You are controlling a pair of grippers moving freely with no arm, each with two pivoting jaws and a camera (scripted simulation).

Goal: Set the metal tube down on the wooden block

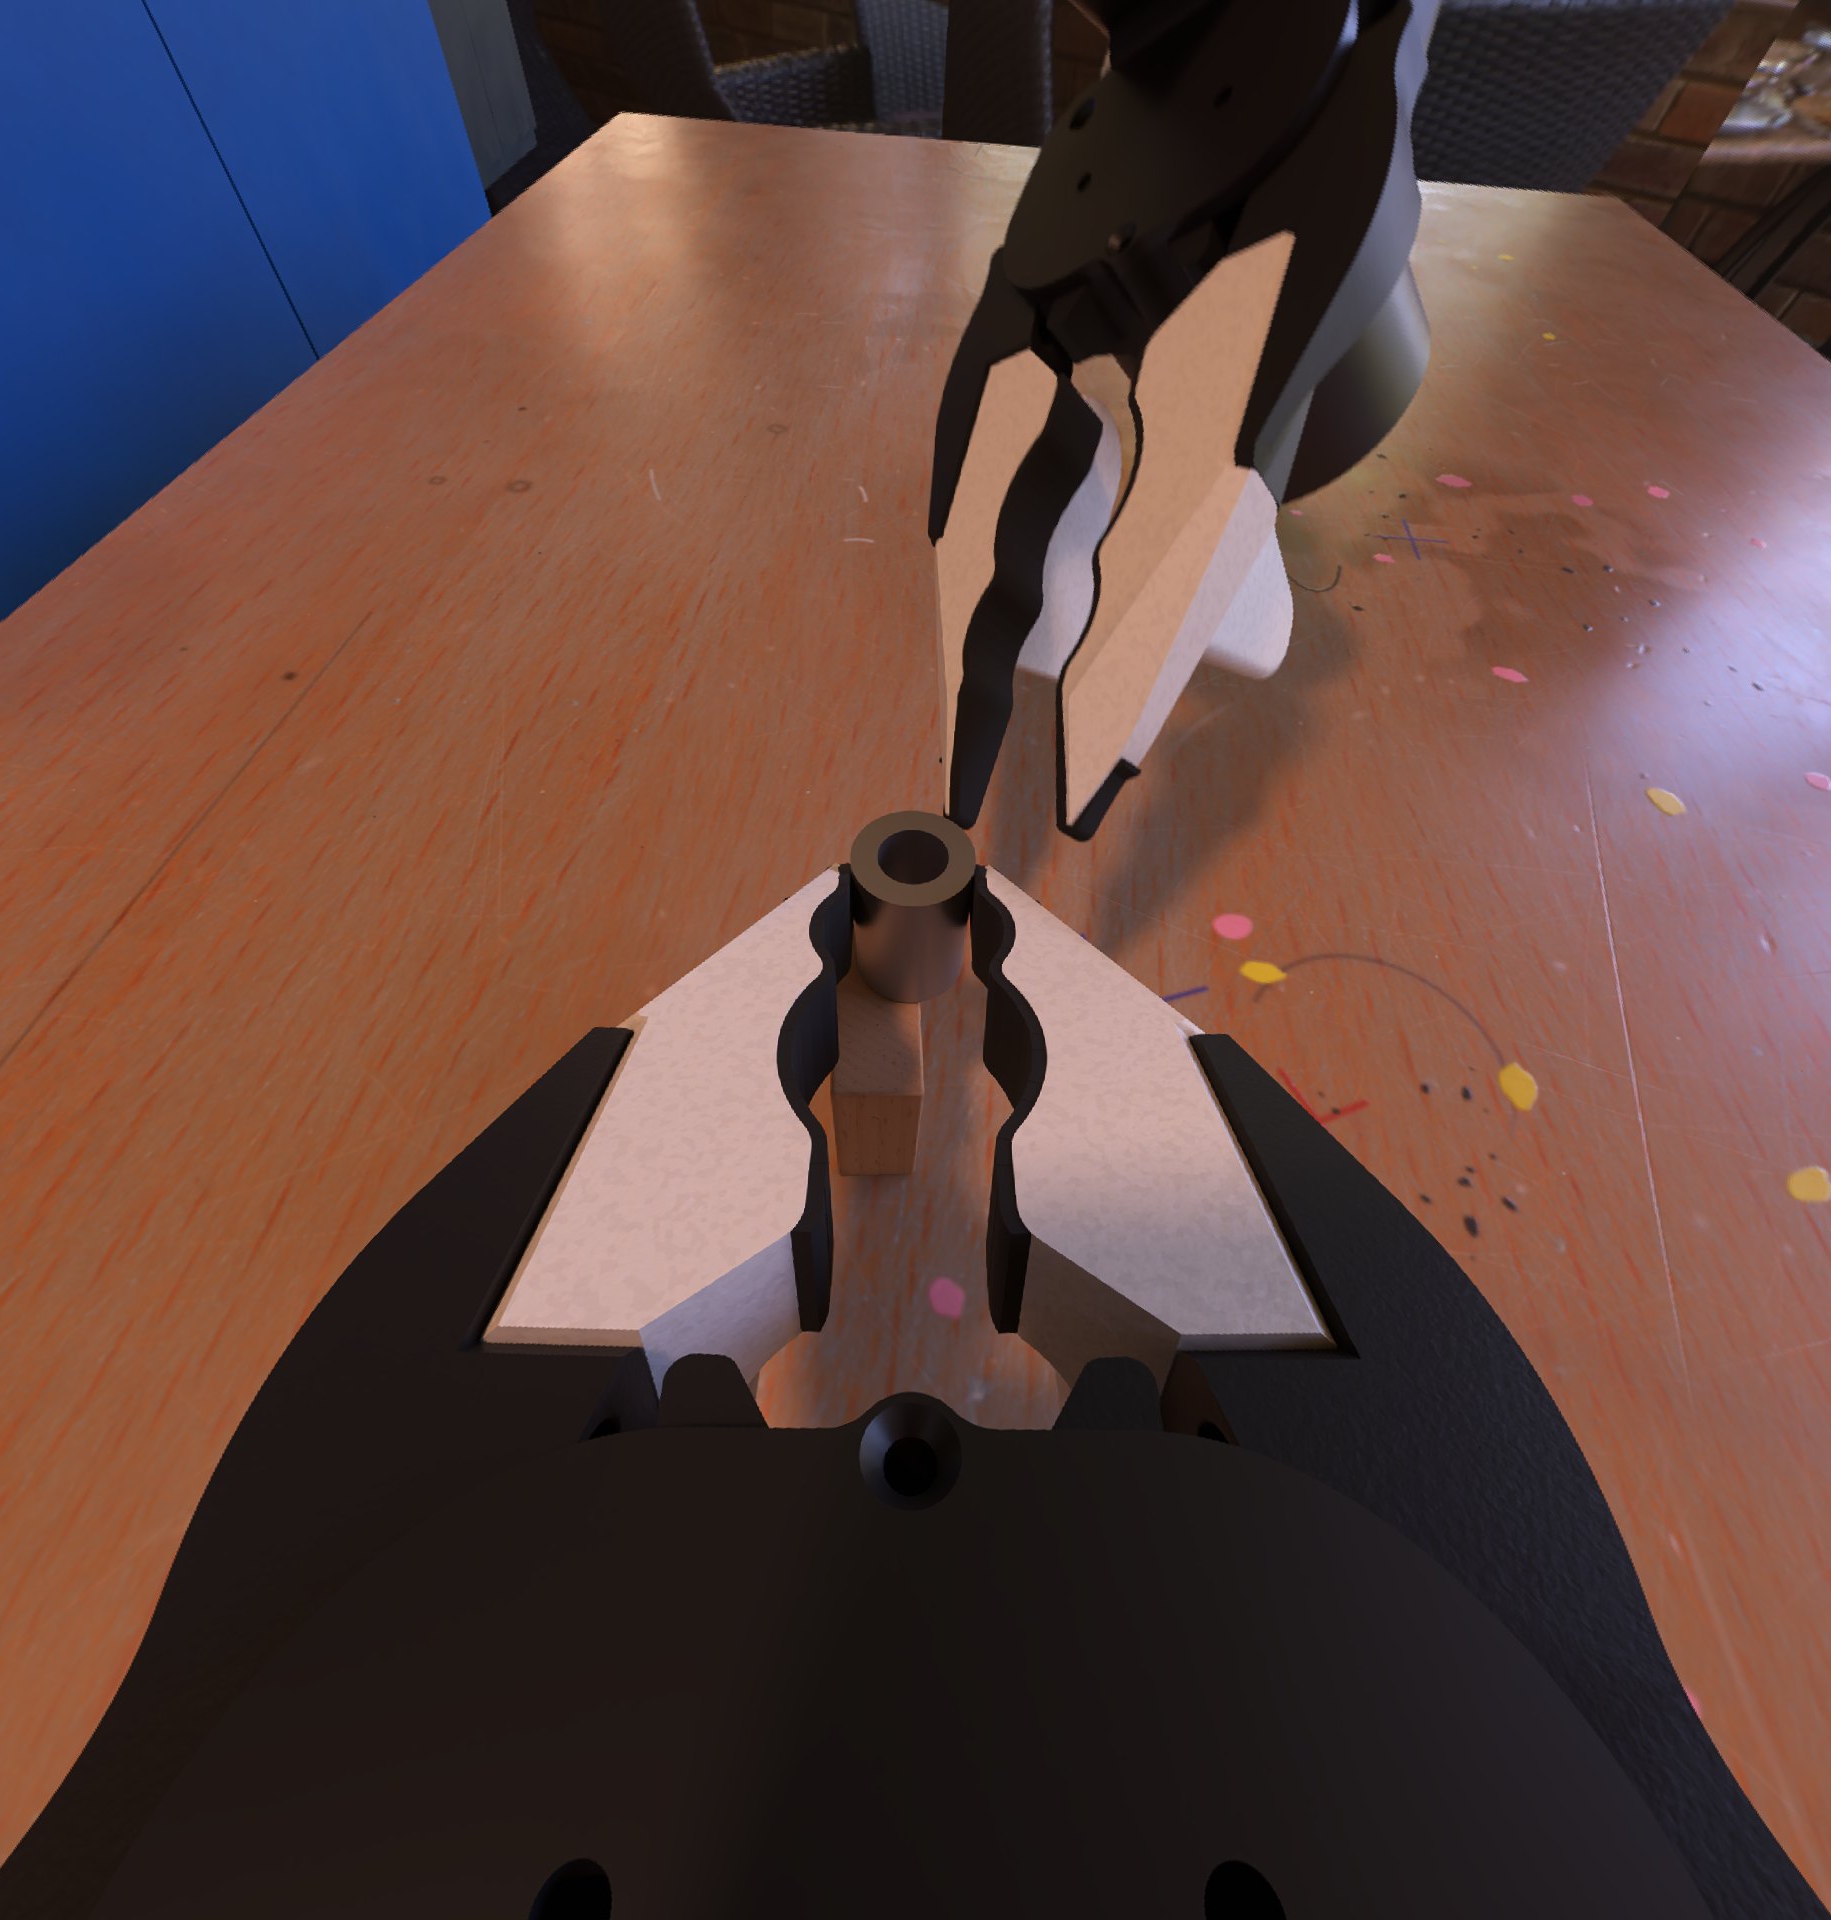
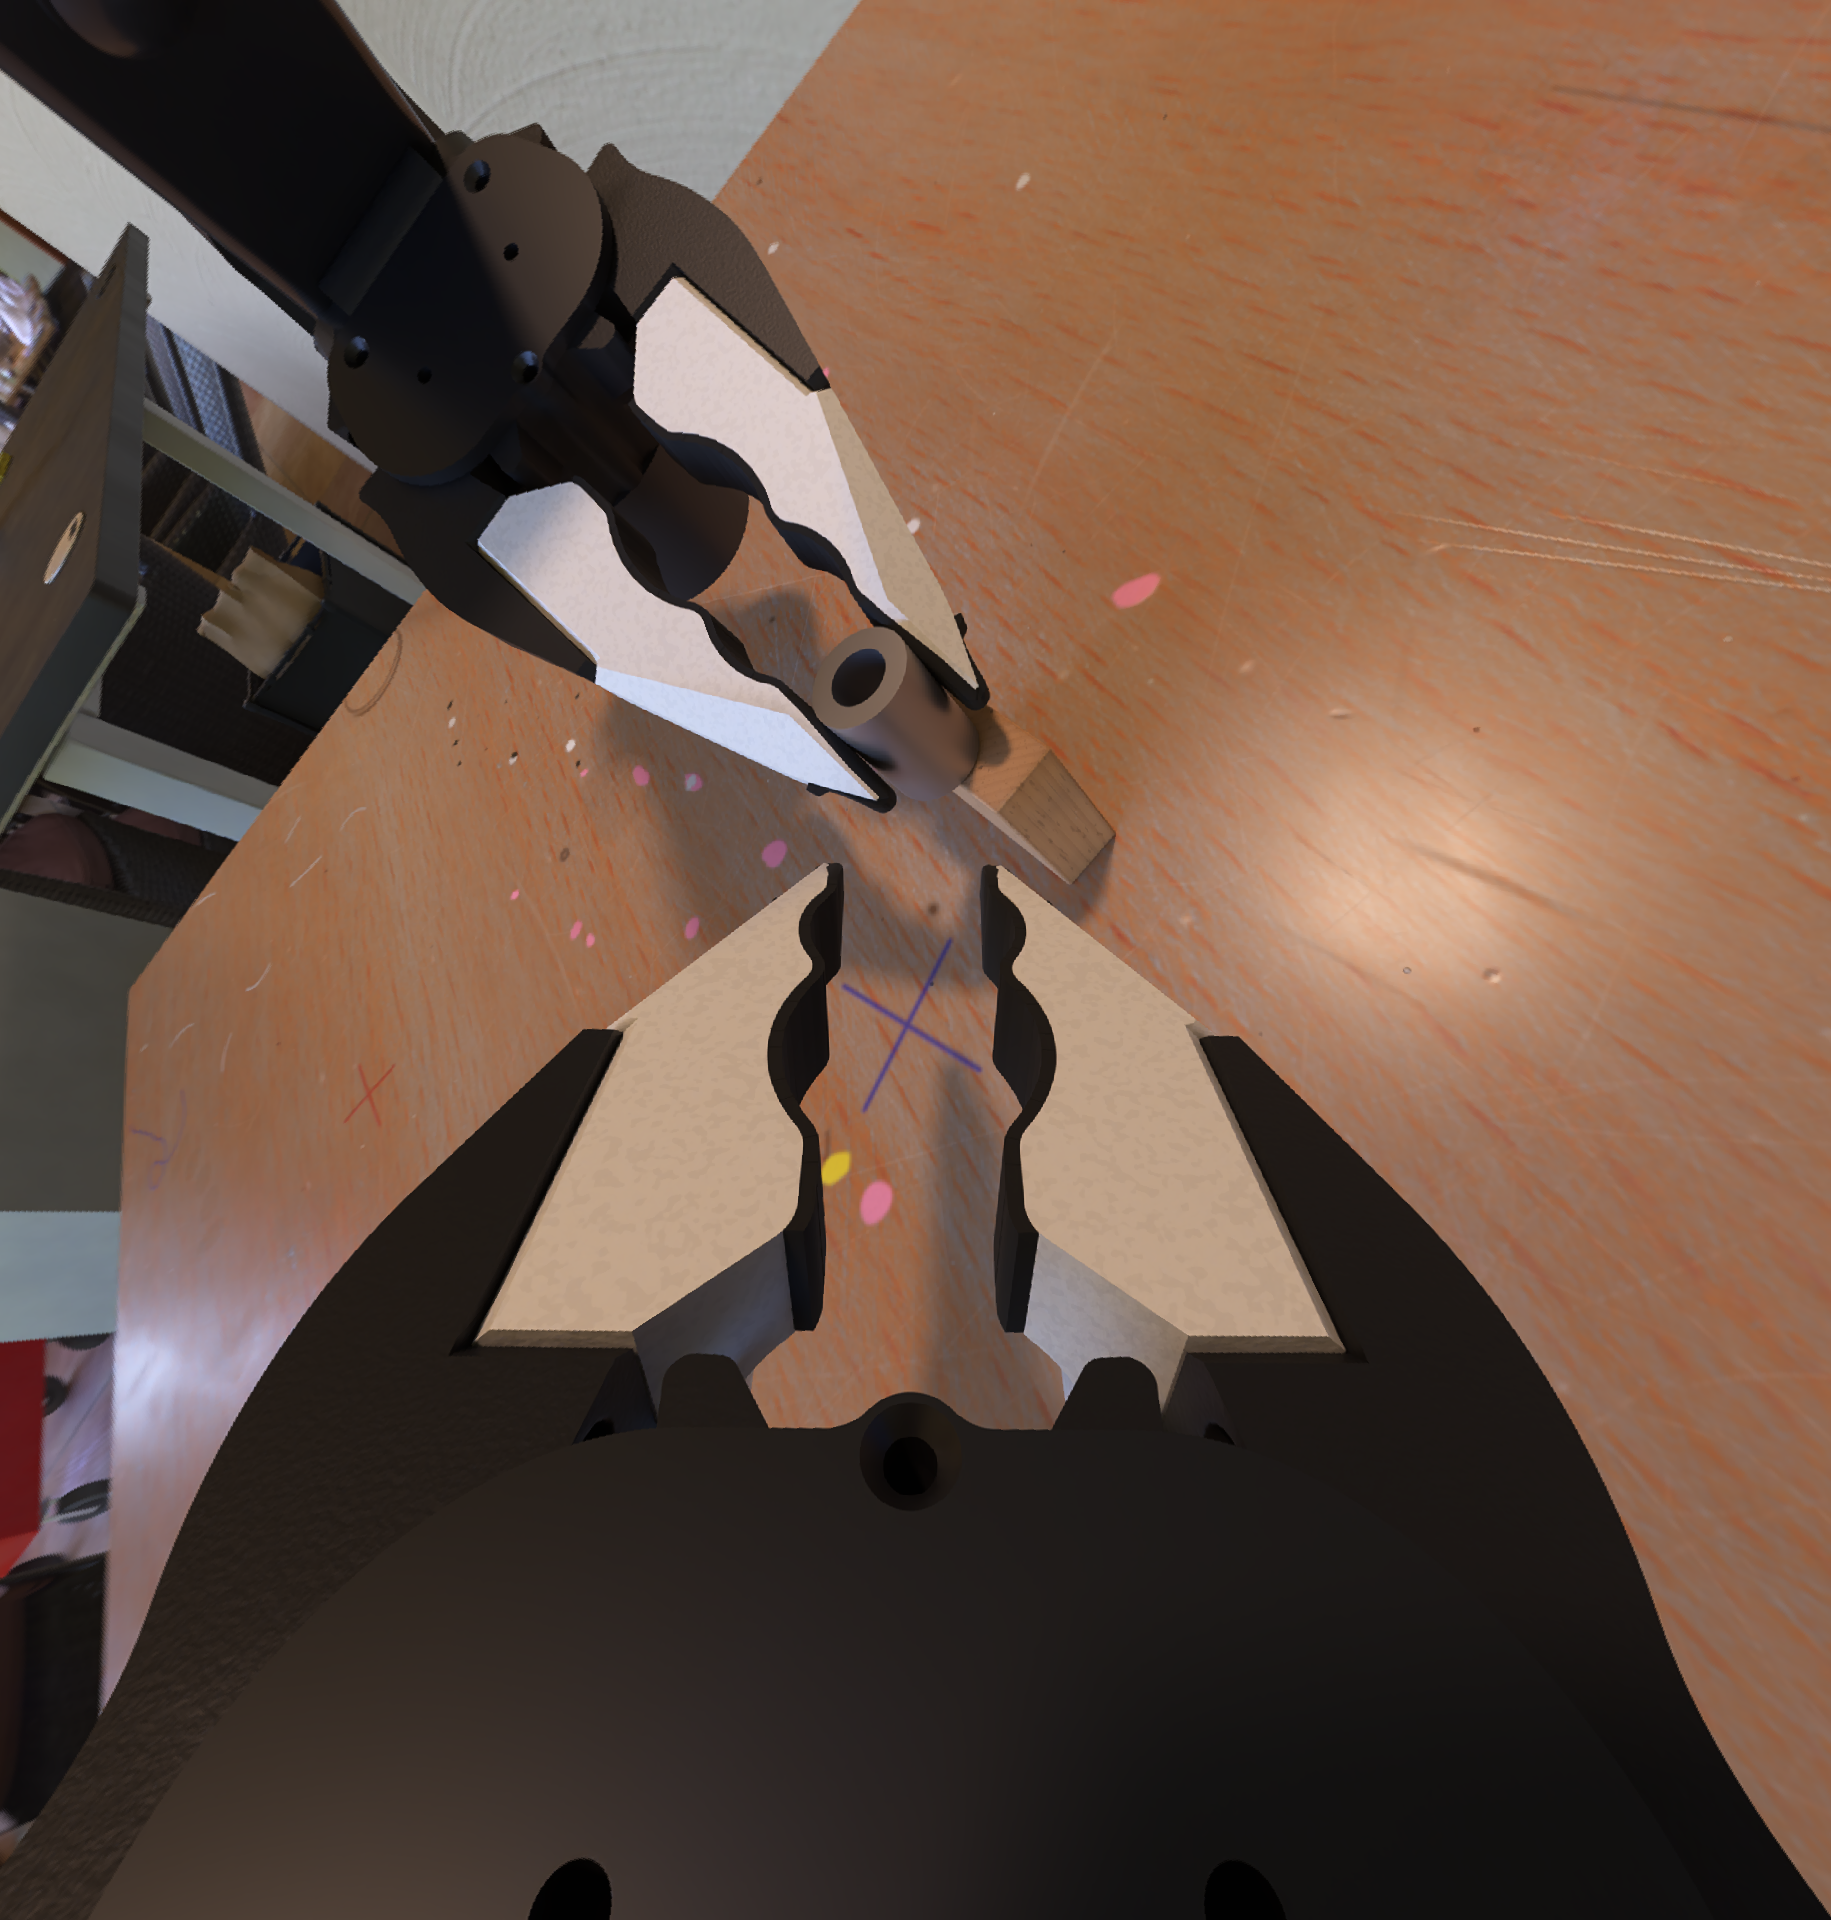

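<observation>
My left gripper (image 1: pixel 912 883) is shut on the metal tube (image 1: pixel 911 920), a short grey cylinder with a hollow bore, held upright at the fingertips. The tube's lower end sits at the top of the wooden block (image 1: pixel 877 1096), a small light block standing on the table; I cannot tell whether they touch. In the right wrist view the same tube (image 2: pixel 895 712) is held by the left gripper (image 2: pixel 926 743) against the block (image 2: pixel 1051 816). My right gripper (image 2: pixel 911 883) is open and empty, just short of the block. It also shows in the left wrist view (image 1: pixel 1025 821), beyond the tube.
The orange wooden table (image 1: pixel 475 727) carries pink and yellow paint spots (image 1: pixel 1519 1086) and drawn crosses, one blue cross (image 2: pixel 911 1023) lying between my right fingers. A blue wall (image 1: pixel 163 260) stands left of the table. Dark wicker chairs (image 1: pixel 786 73) stand beyond its far edge.
</observation>
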